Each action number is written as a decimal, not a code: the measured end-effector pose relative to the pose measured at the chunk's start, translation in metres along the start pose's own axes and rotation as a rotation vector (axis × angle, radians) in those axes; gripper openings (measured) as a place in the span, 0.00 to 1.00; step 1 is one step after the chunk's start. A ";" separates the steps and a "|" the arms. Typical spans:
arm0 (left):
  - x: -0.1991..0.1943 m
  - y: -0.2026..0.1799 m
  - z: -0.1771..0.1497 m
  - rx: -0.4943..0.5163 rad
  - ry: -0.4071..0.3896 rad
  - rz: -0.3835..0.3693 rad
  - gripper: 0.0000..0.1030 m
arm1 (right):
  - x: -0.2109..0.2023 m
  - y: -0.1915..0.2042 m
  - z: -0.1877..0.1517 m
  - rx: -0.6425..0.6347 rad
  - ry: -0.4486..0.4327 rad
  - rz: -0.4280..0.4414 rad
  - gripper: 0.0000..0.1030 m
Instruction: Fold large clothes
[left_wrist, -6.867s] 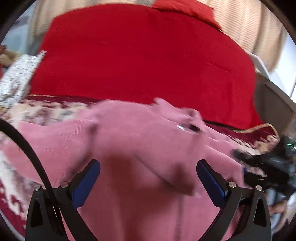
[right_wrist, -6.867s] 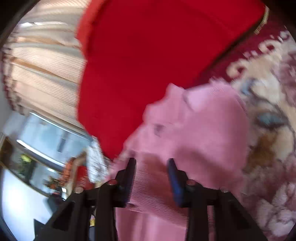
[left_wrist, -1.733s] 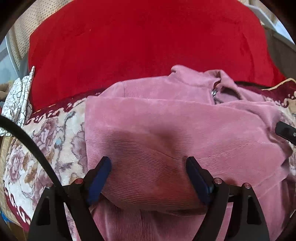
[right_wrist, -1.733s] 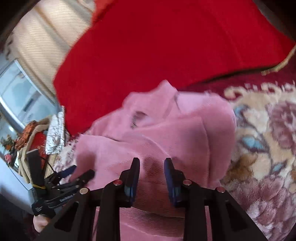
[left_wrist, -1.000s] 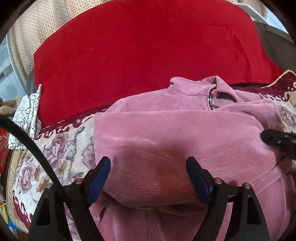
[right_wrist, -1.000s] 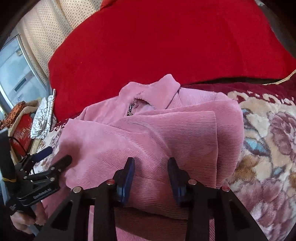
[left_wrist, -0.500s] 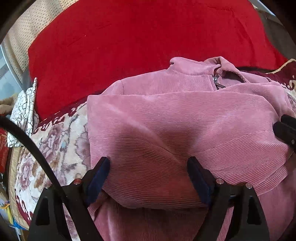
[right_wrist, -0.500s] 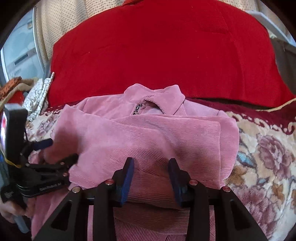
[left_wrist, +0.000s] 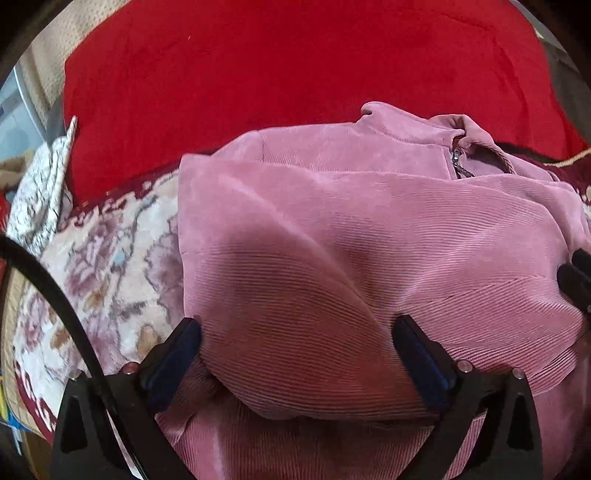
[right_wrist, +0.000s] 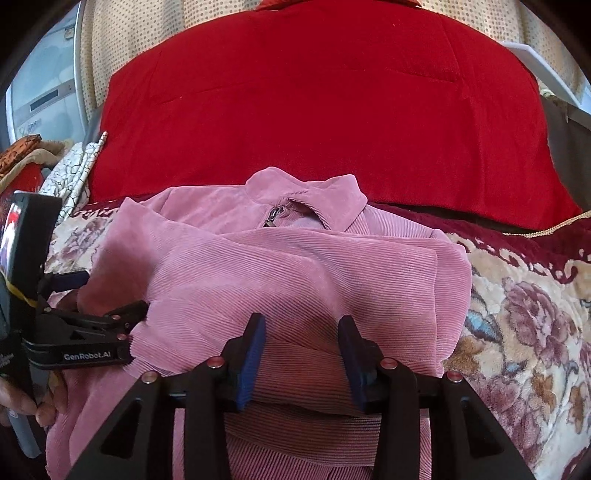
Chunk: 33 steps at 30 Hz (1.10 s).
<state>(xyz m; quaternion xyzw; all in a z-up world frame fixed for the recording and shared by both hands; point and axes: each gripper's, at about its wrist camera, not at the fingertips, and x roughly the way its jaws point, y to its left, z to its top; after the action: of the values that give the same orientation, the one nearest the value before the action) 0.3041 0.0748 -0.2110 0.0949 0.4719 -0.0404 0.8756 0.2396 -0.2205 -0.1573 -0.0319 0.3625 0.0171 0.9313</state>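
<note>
As both tongs open, pink jacket (right_wrist: 280, 273) folded on floral blanket (right_wrist: 524, 317).

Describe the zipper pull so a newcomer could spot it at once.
Start at the big red blanket; the pink corduroy jacket lies just in front of it. Under its folded-down collar, at the neck opening, sits the zipper pull: the only dark metal on the pink cloth.

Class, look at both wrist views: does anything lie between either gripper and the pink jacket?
Nothing visible does. The pink jacket bulges between the opening jaws of both the left gripper and the right gripper.
</note>
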 end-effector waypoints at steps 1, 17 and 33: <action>0.000 0.001 0.000 -0.003 0.006 -0.006 1.00 | 0.000 0.000 0.000 -0.002 -0.001 -0.002 0.45; -0.010 0.046 -0.011 -0.059 0.008 0.018 1.00 | 0.009 -0.049 0.006 0.191 0.049 0.039 0.51; -0.070 0.088 -0.050 -0.139 -0.082 0.006 1.00 | -0.014 -0.037 -0.008 0.122 0.045 0.078 0.63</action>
<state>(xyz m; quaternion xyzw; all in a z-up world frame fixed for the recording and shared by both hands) 0.2390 0.1700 -0.1679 0.0337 0.4368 -0.0088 0.8989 0.2257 -0.2577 -0.1524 0.0388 0.3846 0.0305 0.9218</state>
